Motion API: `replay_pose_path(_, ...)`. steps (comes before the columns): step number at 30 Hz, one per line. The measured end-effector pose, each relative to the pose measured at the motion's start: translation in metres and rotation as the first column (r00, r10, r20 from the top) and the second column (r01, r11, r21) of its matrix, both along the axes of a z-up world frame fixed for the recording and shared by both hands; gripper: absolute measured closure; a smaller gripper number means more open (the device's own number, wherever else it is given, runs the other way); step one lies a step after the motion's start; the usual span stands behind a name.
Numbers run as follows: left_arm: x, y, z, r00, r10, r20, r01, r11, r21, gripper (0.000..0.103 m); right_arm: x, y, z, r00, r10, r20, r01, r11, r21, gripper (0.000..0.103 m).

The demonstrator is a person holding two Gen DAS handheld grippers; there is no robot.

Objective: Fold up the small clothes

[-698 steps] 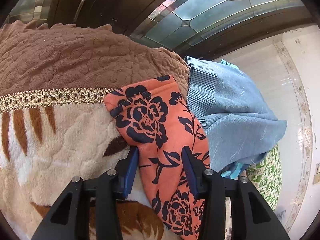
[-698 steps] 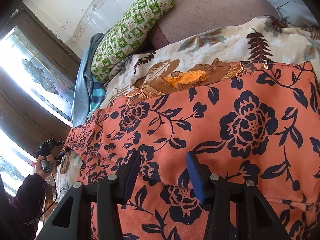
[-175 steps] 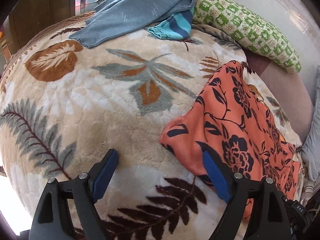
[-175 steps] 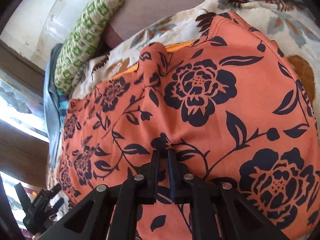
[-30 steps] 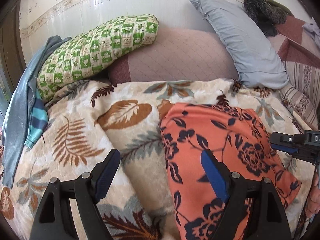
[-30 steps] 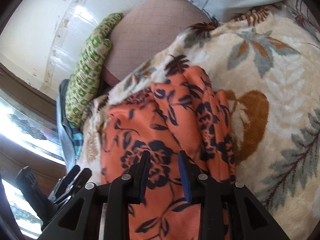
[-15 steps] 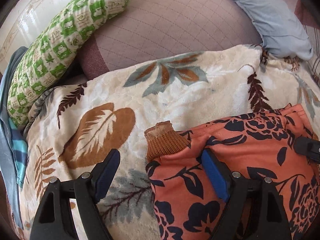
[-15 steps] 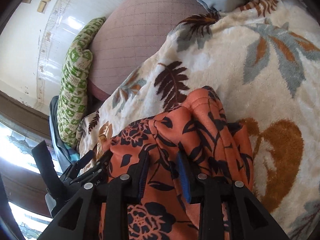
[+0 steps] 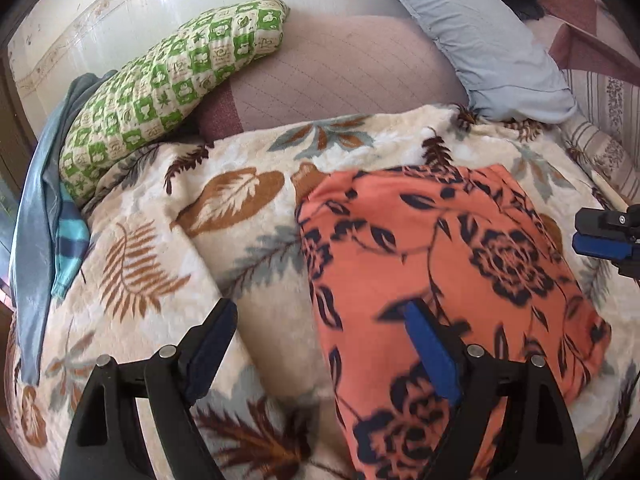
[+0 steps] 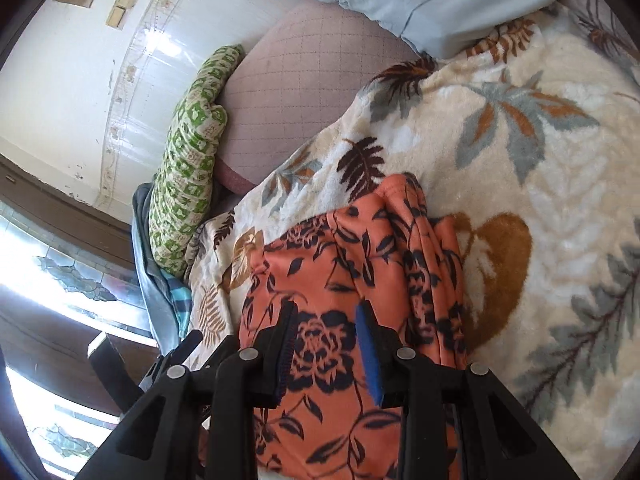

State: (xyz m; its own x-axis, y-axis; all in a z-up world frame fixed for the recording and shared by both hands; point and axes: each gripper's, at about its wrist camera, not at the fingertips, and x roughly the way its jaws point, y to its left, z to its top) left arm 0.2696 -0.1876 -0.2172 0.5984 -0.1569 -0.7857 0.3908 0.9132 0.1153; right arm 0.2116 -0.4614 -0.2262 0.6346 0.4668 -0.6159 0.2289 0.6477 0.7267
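An orange garment with a dark floral print (image 9: 440, 264) lies folded into a compact rectangle on the leaf-patterned blanket (image 9: 240, 240). My left gripper (image 9: 320, 316) is wide open and empty, above the garment's left edge; its right finger hangs over the cloth. My right gripper (image 10: 326, 316) is open and empty, over the garment (image 10: 340, 264), whose stacked folded layers show at its right side. The right gripper also shows at the right edge of the left wrist view (image 9: 604, 236).
A green checked pillow (image 9: 168, 80), a mauve quilted cushion (image 9: 340, 76) and a grey-blue pillow (image 9: 480, 32) line the wall. A blue sweater and a striped garment (image 9: 44, 208) are heaped at the left. A window and dark frame (image 10: 60, 260) stand left.
Both grippers have drawn back from the garment. The brown ribbed cuff seen half a second ago is now almost hidden behind the folded cloth. The right jaws have opened a little wider.
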Motion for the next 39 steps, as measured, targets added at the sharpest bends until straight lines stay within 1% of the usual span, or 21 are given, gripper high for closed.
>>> replay_pose_path(2, -0.016, -0.001, -0.005, 1.000, -0.001, 0.011, 0.001, 1.000, 0.018, 0.017, -0.016, 0.006, -0.004, 1.000, 0.005, -0.029, -0.005, 1.000, 0.027, 0.070)
replay_pose_path(4, -0.024, -0.006, -0.008, 0.999, -0.018, 0.047, 0.015, 0.998, 0.057, 0.017, -0.028, 0.014, -0.006, 0.999, -0.009, -0.050, 0.009, 1.000, 0.001, 0.070)
replay_pose_path(6, -0.027, -0.006, -0.016, 0.997, -0.031, 0.070, 0.026, 0.997, 0.076, 0.017, -0.038, 0.022, -0.012, 0.995, -0.019, -0.096, 0.013, 0.998, -0.055, 0.070)
replay_pose_path(8, -0.028, -0.005, -0.029, 0.998, -0.044, 0.055, 0.039, 0.996, 0.083, 0.016, -0.047, 0.028, -0.030, 0.982, -0.043, -0.182, 0.018, 0.991, -0.134, 0.070)
replay_pose_path(9, -0.029, -0.005, -0.034, 0.997, -0.052, 0.063, 0.047, 0.996, 0.082, 0.016, -0.051, 0.030, -0.038, 0.981, -0.042, -0.189, 0.012, 0.988, -0.154, 0.070)
replay_pose_path(11, -0.032, -0.006, -0.035, 0.993, -0.066, 0.094, 0.057, 0.994, 0.092, 0.016, -0.057, 0.033, -0.042, 0.988, -0.049, -0.147, 0.020, 0.981, -0.192, 0.070)
replay_pose_path(13, -0.034, -0.006, -0.035, 0.991, -0.087, 0.106, 0.077, 0.992, 0.099, 0.016, -0.062, 0.042, -0.040, 0.991, -0.051, -0.121, 0.017, 0.965, -0.262, 0.069)
replay_pose_path(16, -0.031, 0.003, -0.043, 0.992, -0.090, 0.086, 0.086, 0.995, 0.047, 0.015, -0.074, 0.053, -0.045, 0.992, -0.073, -0.104, 0.036, 0.947, -0.320, 0.069)
replay_pose_path(18, -0.030, 0.009, -0.047, 0.994, -0.087, 0.066, 0.086, 0.996, 0.012, 0.015, -0.079, 0.052, -0.046, 0.991, -0.084, -0.103, 0.049, 0.952, -0.303, 0.070)
replay_pose_path(20, -0.032, 0.009, -0.048, 0.996, -0.082, 0.032, 0.082, 0.997, 0.012, 0.015, -0.080, 0.047, -0.048, 0.991, -0.083, -0.107, 0.052, 0.962, -0.266, 0.071)
replay_pose_path(22, -0.036, 0.004, -0.053, 0.996, -0.083, -0.012, 0.084, 0.995, 0.059, 0.014, -0.081, 0.039, -0.051, 0.991, -0.082, -0.109, 0.055, 0.972, -0.229, 0.073)
replay_pose_path(25, -0.048, -0.009, -0.054, 0.996, -0.086, 0.025, 0.081, 0.981, 0.177, 0.013, -0.084, 0.034, -0.056, 0.990, -0.095, -0.103, 0.076, 0.981, -0.181, 0.073)
replay_pose_path(27, -0.055, -0.026, -0.052, 0.994, -0.091, 0.053, 0.072, 0.953, 0.295, 0.014, -0.089, 0.036, -0.054, 0.991, -0.099, -0.086, 0.081, 0.978, -0.191, 0.074)
replay_pose_path(29, -0.059, -0.042, -0.053, 0.991, -0.111, 0.070, 0.072, 0.909, 0.410, 0.014, -0.094, 0.041, -0.050, 0.993, -0.084, -0.078, 0.066, 0.975, -0.214, 0.074)
replay_pose_path(30, -0.059, -0.049, -0.054, 0.991, -0.118, 0.067, 0.075, 0.888, 0.453, 0.014, -0.096, 0.041, -0.050, 0.994, -0.078, -0.077, 0.060, 0.975, -0.212, 0.074)
replay_pose_path(31, -0.058, -0.053, -0.053, 0.992, -0.114, 0.053, 0.075, 0.875, 0.478, 0.014, -0.097, 0.039, -0.051, 0.994, -0.079, -0.078, 0.063, 0.979, -0.194, 0.074)
replay_pose_path(32, -0.055, -0.054, -0.052, 0.995, -0.099, 0.032, 0.072, 0.872, 0.484, 0.014, -0.096, 0.036, -0.053, 0.993, -0.087, -0.083, 0.072, 0.984, -0.161, 0.074)
replay_pose_path(33, -0.051, -0.053, -0.050, 0.997, -0.077, 0.009, 0.063, 0.878, 0.474, 0.014, -0.096, 0.031, -0.055, 0.992, -0.094, -0.087, 0.083, 0.989, -0.123, 0.074)
replay_pose_path(35, -0.045, -0.047, -0.048, 0.999, -0.033, -0.029, 0.042, 0.902, 0.429, 0.014, -0.095, 0.025, -0.060, 0.991, -0.097, -0.093, 0.092, 0.994, -0.062, 0.074)
replay_pose_path(37, -0.039, -0.039, -0.047, 0.998, -0.001, -0.065, 0.026, 0.924, 0.382, 0.014, -0.092, 0.022, -0.063, 0.990, -0.097, -0.102, 0.095, 0.995, -0.020, 0.074)
replay_pose_path(39, -0.032, -0.034, -0.047, 0.994, 0.027, -0.104, 0.012, 0.937, 0.350, 0.014, -0.092, 0.020, -0.065, 0.989, -0.098, -0.107, 0.100, 0.995, 0.009, 0.074)
